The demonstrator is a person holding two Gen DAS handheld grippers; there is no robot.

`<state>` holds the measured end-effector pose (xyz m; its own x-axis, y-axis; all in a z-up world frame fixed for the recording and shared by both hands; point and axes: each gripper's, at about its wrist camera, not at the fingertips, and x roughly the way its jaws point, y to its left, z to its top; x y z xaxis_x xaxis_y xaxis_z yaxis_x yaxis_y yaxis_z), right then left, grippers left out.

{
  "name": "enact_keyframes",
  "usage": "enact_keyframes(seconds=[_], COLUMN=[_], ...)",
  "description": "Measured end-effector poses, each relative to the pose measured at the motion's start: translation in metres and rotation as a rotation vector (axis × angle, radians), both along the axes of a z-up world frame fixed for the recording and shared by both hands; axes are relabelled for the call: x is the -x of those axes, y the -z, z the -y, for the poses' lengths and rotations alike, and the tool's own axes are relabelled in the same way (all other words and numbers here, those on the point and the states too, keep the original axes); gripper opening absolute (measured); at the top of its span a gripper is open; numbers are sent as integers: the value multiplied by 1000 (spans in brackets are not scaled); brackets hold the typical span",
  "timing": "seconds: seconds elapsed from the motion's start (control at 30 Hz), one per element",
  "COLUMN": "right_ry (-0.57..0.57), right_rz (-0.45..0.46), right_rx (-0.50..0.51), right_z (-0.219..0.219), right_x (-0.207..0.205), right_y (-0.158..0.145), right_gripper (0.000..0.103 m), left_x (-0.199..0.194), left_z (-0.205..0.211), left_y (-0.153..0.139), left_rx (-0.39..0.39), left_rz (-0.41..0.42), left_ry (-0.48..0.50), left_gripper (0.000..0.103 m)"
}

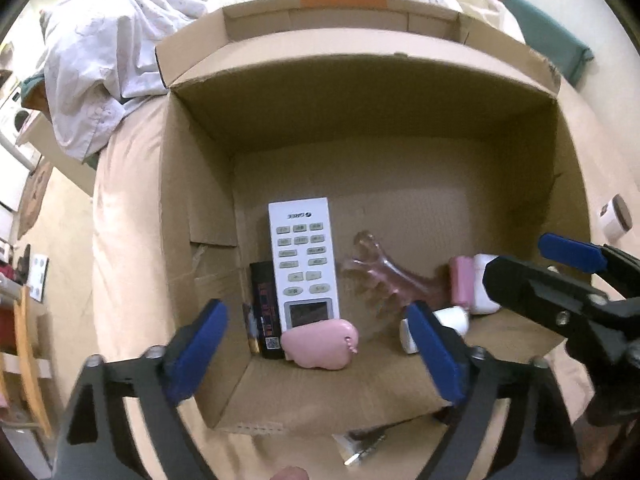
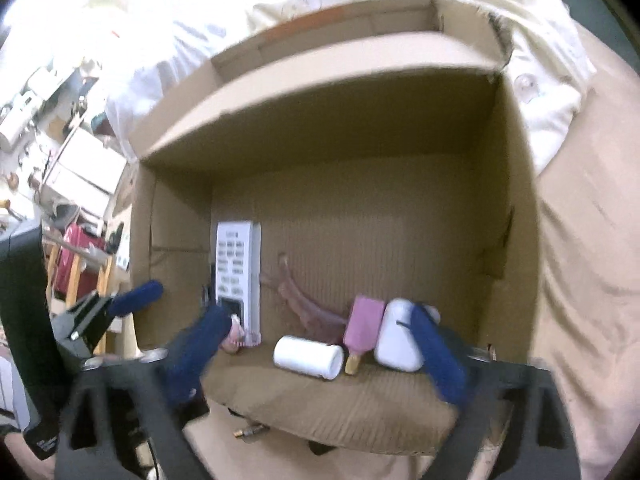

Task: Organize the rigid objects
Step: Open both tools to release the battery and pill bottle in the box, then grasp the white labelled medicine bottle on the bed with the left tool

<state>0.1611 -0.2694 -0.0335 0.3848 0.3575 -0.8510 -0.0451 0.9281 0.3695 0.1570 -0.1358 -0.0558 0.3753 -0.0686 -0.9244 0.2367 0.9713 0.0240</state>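
Both grippers are hovering over the open brown cardboard box [image 1: 400, 128], which is sitting on a beige-covered surface beside rumpled white bedding [image 1: 104, 64]. The left gripper [image 1: 316, 354] is holding its blue-padded fingers wide apart with nothing between them, poised above the near left part of the box. The right gripper [image 2: 316, 354] is likewise spread wide and gripping nothing; its right finger [image 2: 438, 354] is passing in front of a white rounded case [image 2: 398, 336].

Down on the box floor, a long white remote control with grey buttons [image 1: 304, 258] is lying along the left side, its small screen end nearest us. A black rectangular pack [image 1: 265, 312] is lying just beside it on the left, and a soft pink rounded pouch with a beaded chain [image 1: 320, 344] is touching the remote's near end. A clear pinkish plastic hair claw [image 1: 380, 276] is lying in the middle. Near the right side, a white cylindrical bottle [image 2: 308, 357] is lying on its side, next to a pink rectangular block on a wooden stick [image 2: 363, 328], which is leaning against the white case.
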Motion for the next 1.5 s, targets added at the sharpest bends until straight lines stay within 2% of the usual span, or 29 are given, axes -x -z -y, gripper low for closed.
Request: enact_keyframes(seconds=[0.3,0.47,0.6,0.8,1.03,1.33,1.5], right_ry=[23,36,51,58,38,18,19], right_rz=[26,36,52,73,56,-52,-103], right_rx=[13,2,0,-7,12,36,8], right_z=[1,3,9,12,12,6,4], right_x=[-5,-2,8,31,65,93,90], right_y=[-5,-9,-16,-31,-33,-4,10], right_gripper=[103,103,103,103,103,103,103], left_x=[-2,3,12,32,57,66,64], left_z=[-9,-16,-23,-43,-68,-90,-84], left_y=[-5,-18,-29,-36,-24,-3,17], left_rx=[25,53,50,40,57,91,97], left_rz=[-18,-27,-11,6,-28,-83,-158], left_ry=[-31,-46,-33,-73,-126,-219,-216], left_gripper=[95,95,95,95,95,95,95])
